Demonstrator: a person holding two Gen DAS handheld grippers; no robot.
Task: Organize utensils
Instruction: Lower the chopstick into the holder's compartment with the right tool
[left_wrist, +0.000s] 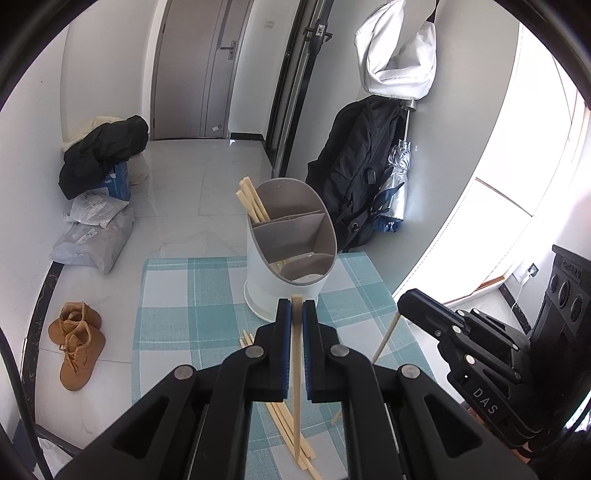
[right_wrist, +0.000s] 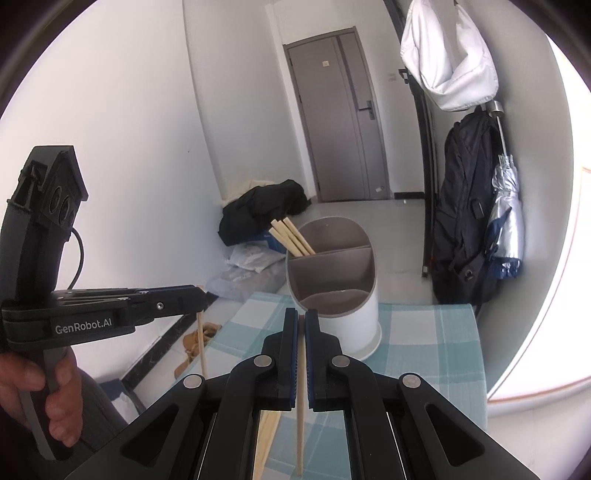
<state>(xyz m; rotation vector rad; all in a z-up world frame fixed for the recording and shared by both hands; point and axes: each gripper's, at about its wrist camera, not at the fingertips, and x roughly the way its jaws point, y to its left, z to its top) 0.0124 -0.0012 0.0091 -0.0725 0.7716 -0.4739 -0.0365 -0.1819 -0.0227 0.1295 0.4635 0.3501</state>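
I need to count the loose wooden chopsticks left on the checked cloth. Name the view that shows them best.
The left wrist view: the loose wooden chopsticks lie in a visible pile below the left gripper. In the right wrist view, the right gripper mostly hides them.

Left hand-held gripper (left_wrist: 296, 308) black, blue pads; right hand-held gripper (right_wrist: 301, 317) same colours. Chopstick (left_wrist: 296, 369) in the left one pale tan wood. Ahead of both, utensil holder (left_wrist: 291, 236) white outside, grey-taupe inside. Tabletop (left_wrist: 177, 295) cloth teal-and-white check. Left of the left one, boots (left_wrist: 75, 341) tan brown. Backpack (left_wrist: 356, 173) black, umbrella (left_wrist: 395, 184) silver.
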